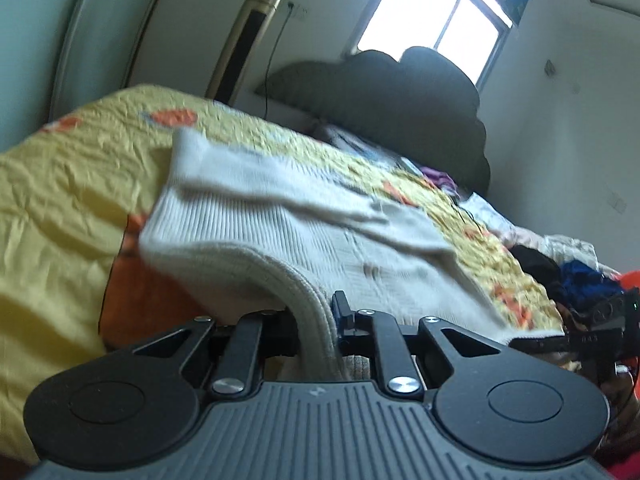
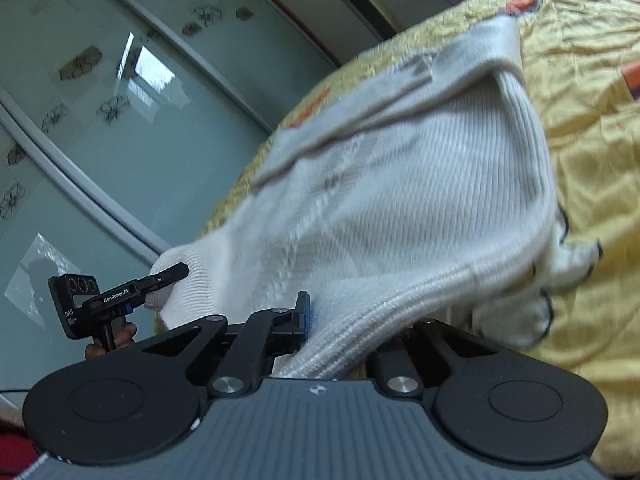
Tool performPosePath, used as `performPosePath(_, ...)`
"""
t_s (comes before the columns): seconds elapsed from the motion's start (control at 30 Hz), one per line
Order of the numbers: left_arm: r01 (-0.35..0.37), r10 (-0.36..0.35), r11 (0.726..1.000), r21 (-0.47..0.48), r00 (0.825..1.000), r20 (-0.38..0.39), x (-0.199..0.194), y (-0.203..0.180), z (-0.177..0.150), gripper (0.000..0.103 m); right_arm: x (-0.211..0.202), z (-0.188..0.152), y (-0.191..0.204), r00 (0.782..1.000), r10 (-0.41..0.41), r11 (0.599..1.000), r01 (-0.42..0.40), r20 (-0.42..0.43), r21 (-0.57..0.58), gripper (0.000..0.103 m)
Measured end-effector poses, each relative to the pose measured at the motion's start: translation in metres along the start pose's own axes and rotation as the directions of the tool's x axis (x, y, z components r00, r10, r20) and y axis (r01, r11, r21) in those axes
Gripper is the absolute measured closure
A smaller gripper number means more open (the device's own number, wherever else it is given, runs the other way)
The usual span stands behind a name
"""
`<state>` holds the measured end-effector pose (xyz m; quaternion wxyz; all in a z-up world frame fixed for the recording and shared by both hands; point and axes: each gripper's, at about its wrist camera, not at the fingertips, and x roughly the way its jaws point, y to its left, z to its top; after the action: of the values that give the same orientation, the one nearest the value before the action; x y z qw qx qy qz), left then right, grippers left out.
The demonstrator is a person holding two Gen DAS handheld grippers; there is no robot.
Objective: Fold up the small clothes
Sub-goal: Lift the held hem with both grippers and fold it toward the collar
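My left gripper (image 1: 320,320) and right gripper (image 2: 336,320), jaws clamped on sweater (image 2: 400,184) hem, bed (image 1: 60,184) at ten o'clock

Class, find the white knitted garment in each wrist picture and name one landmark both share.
Left wrist: white knitted garment fills the centre, its ribbed edge pinched in the left gripper.
Right wrist: garment centre, edge in the right gripper.
Shared landmark: yellow quilt.

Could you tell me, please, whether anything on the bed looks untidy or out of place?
Yes. A heap of loose clothes, dark blue and black among them, lies crumpled at the far side of the yellow quilt. The white knit garment itself is bunched, one edge doubled over, held by both grippers.
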<state>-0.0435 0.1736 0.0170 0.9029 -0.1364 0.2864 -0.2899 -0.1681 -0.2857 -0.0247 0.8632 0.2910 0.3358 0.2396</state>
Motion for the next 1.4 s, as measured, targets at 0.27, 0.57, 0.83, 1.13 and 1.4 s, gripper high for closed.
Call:
performPosePath(0.27,-0.069,0.069,0.998,-0.005,0.996,0.048,0.013,-0.009,0.027,0.088,0.016,0.030,0.006,0.993,-0.082,0.995,0.087,0.087,-0.052,0.089)
performPosePath(0.57,-0.204,0.203,0.979,-0.022,0.978,-0.038,0.057,0.006,0.023,0.088,0.054,0.039,-0.006,0.967,-0.238,0.963,0.247,0.094,-0.105,0.086)
performPosePath(0.83,-0.229,0.226,0.972,-0.056,0.972,-0.058,0.057,0.013,0.014,0.088,0.044,0.034,-0.016,0.969,-0.222,0.972,0.228,0.104,-0.050,0.095)
performPosePath(1.13,-0.278,0.276,0.960,-0.045,0.960,-0.045,0.073,0.007,0.019,0.088,0.046,0.046,-0.005,0.958,-0.233,0.966,0.248,0.168,-0.076,0.094)
performPosePath(1.4,-0.278,0.274,0.955,-0.103,0.961,-0.045,0.078,0.017,0.003,0.088,0.062,0.028,-0.020,0.939,-0.275,0.949,0.300,0.208,-0.097,0.092)
